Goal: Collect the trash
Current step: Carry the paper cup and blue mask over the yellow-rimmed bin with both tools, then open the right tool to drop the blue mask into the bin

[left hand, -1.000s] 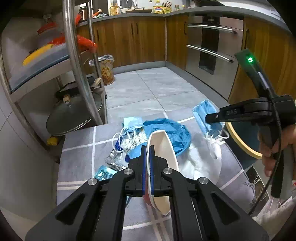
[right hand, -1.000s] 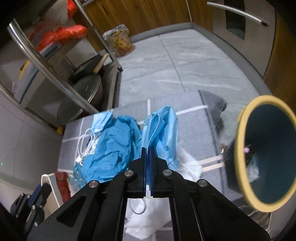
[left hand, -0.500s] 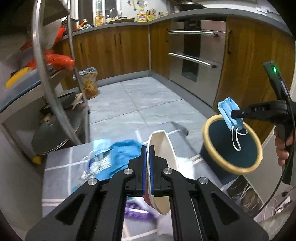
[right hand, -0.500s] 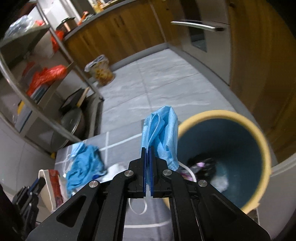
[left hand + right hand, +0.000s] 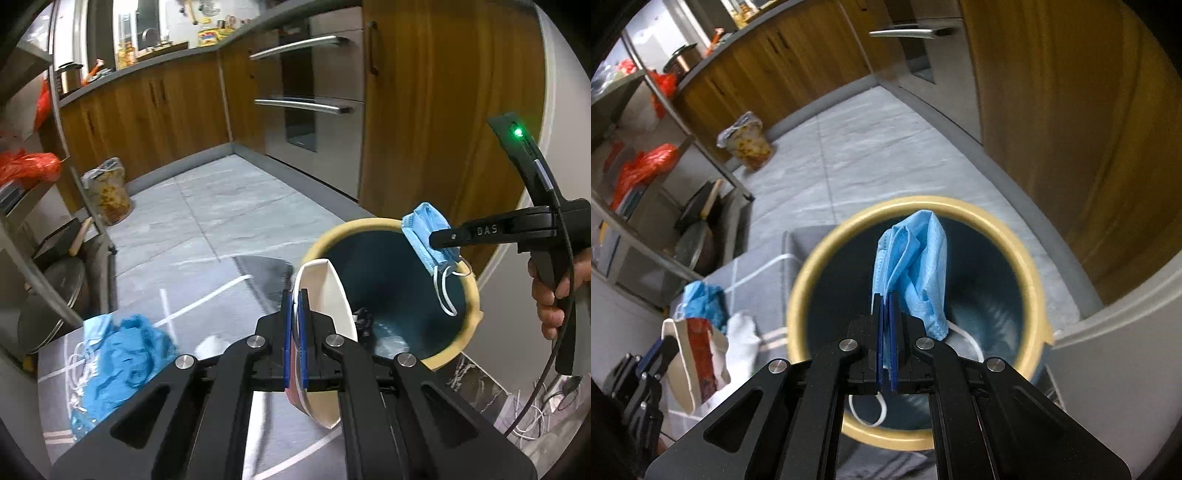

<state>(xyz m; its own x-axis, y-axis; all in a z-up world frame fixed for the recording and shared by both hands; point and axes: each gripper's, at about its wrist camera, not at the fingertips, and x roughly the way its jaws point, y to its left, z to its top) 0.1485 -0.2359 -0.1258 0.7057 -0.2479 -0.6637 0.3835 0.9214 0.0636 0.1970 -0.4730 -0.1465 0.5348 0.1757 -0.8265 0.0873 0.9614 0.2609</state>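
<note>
My left gripper (image 5: 294, 302) is shut on a flattened white paper cup (image 5: 325, 295) with a red print, held beside the near rim of the dark bin with a yellow rim (image 5: 469, 288). My right gripper (image 5: 885, 306) is shut on a blue face mask (image 5: 916, 262) that hangs over the open bin (image 5: 812, 258); the mask also shows in the left wrist view (image 5: 424, 236). The cup shows at the left of the right wrist view (image 5: 698, 350). The bin holds some crumpled trash at its bottom (image 5: 384, 336).
More trash lies on the grey rug (image 5: 207, 295): a blue crumpled cloth (image 5: 125, 350) with a mask and a white tissue (image 5: 742, 339). A metal rack with pans (image 5: 48, 280) stands left. Wooden cabinets and an oven (image 5: 306, 107) stand behind. Cables (image 5: 535, 413) lie at the right.
Both grippers have swung right from the trash pile to the bin. The mask now hangs over the bin's opening and the cup has come up to the bin's near rim.
</note>
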